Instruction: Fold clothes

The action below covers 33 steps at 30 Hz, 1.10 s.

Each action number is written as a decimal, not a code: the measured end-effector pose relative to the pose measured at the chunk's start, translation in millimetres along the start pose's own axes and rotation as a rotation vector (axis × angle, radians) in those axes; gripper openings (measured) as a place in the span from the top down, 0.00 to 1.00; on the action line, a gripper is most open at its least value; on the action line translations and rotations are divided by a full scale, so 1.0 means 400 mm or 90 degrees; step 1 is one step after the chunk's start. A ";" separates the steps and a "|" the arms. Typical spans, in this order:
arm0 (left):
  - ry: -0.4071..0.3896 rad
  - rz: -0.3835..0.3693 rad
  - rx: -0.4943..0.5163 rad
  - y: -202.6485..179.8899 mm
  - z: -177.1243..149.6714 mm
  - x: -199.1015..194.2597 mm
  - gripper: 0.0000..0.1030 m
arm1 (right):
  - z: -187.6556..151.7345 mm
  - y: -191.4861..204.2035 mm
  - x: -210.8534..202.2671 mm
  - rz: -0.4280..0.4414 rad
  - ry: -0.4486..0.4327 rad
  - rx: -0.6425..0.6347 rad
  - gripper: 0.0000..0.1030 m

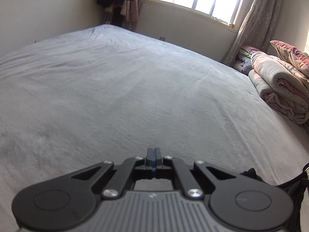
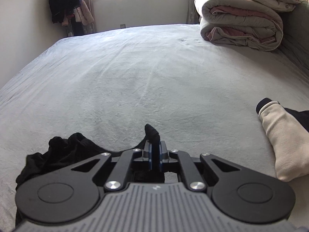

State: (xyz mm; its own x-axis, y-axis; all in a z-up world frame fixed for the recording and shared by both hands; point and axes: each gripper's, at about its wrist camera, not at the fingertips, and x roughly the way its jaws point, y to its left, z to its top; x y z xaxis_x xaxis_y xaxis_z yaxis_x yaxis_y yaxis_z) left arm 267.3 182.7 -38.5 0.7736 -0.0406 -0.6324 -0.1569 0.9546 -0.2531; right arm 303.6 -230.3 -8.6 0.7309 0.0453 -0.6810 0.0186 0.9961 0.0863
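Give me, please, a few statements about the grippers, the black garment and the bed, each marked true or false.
1. The right gripper is shut on a black garment. True.
2. The left gripper stands wide open. False: its jaws are closed together.
3. A folded quilt lies at the far right of the bed. True.
4. The black garment lies neatly folded. False: it hangs bunched from the right gripper.
5. A cream sleeve rests on the bed at the right. True.
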 end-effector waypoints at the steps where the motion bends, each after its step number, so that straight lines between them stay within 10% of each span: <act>1: 0.011 -0.008 -0.004 0.002 -0.010 0.005 1.00 | -0.004 -0.002 0.011 -0.004 0.006 0.001 0.92; 6: 0.067 -0.051 -0.005 -0.014 -0.057 0.023 0.98 | -0.023 -0.014 0.044 -0.013 0.033 0.020 0.92; 12: 0.144 -0.131 0.002 -0.060 -0.095 0.052 0.66 | -0.040 -0.025 0.035 0.013 0.065 0.048 0.81; 14: 0.171 -0.162 0.005 -0.078 -0.108 0.059 0.58 | -0.048 -0.026 0.023 0.022 0.077 0.052 0.49; 19: 0.205 -0.188 0.045 -0.125 -0.136 0.054 0.41 | -0.087 -0.036 -0.026 0.037 0.101 0.047 0.40; 24: 0.221 -0.198 0.062 -0.150 -0.153 0.043 0.44 | -0.160 -0.043 -0.100 0.085 0.146 0.065 0.40; 29: 0.211 -0.164 0.108 -0.177 -0.178 0.040 0.85 | -0.238 -0.010 -0.159 0.119 0.178 0.046 0.42; 33: 0.191 -0.140 0.108 -0.173 -0.179 0.038 0.93 | -0.268 0.011 -0.167 0.100 0.174 0.007 0.81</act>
State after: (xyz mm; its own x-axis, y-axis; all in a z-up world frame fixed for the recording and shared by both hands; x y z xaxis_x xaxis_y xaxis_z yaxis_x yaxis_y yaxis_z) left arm 246.2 94.9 -83.1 0.5600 -0.3090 -0.7687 0.1154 0.9479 -0.2969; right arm 181.8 -220.9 -40.5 0.5152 0.2188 -0.8286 -0.0709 0.9744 0.2132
